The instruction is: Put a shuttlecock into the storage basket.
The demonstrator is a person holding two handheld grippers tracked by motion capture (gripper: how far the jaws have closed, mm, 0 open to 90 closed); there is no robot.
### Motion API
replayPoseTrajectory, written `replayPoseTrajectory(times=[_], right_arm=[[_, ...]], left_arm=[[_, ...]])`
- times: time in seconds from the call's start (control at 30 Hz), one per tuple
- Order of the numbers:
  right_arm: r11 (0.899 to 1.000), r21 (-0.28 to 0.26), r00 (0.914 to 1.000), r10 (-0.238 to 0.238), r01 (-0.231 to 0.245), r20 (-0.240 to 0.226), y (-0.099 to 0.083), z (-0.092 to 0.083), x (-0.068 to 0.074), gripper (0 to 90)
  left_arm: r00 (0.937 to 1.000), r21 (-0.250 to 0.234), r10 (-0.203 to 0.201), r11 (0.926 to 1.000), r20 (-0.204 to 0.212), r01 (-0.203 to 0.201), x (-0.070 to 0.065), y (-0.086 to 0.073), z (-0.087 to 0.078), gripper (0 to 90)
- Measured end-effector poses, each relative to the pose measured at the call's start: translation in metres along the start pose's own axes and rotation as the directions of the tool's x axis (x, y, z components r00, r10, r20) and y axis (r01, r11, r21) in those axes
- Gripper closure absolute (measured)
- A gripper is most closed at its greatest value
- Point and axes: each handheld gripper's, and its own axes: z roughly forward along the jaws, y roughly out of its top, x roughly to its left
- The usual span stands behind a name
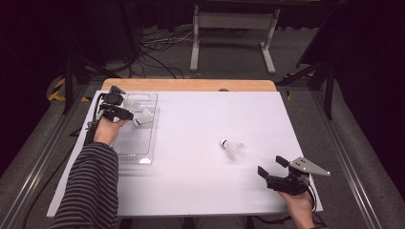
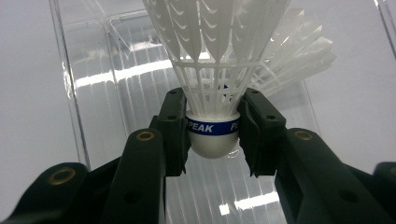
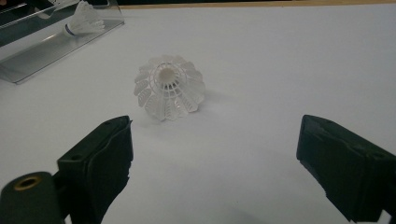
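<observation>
Right gripper view: your right gripper, jaws wide apart & empty, has the loose shuttlecock straight ahead btwn them, skirt toward you, cork end away, nearer than to your left gripper, clamped on another shuttlecock's cork over the clear tray.

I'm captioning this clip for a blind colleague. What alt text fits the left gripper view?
The left gripper clamps a white shuttlecock by its cork base, whose blue band reads PEAK, with the feathered skirt fanning upward. Beneath it is a clear plastic tray on a white table, and a second shuttlecock's skirt shows just behind it.
</observation>
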Motion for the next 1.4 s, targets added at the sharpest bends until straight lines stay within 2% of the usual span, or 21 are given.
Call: replayPoseTrajectory(times=[0.67, 0.9, 1.17, 1.4], right_arm=[[1.000, -0.002, 1.0000, -0.001, 0.001, -0.002, 0.0001, -0.0004, 0.0000, 11.3], [1.000, -0.002, 1.0000, -0.001, 0.001, -0.002, 0.0001, -0.0004, -0.0001, 11.3], [1.000, -0.002, 1.0000, -0.003, 0.003, -0.003, 0.0002, -0.0006, 0.0001, 11.4], [1.000, -0.004, 1.0000, -0.003, 0.003, -0.003, 0.0003, -0.0009, 0.0005, 11.4]], left_arm=[[0.9995, 0.018, 0.017, 0.9997, -0.025, -0.017, -0.0016, 0.0004, 0.0066, 64.1], [0.9995, 0.027, 0.011, 0.9996, -0.030, -0.010, -0.0007, 0.0008, 0.0090, 64.2], [0.9994, 0.015, 0.014, 0.9998, -0.033, -0.014, -0.0021, -0.0003, 0.0081, 63.6], [0.9994, 0.021, 0.016, 0.9997, -0.031, -0.015, -0.0017, -0.0001, 0.0089, 59.7]])
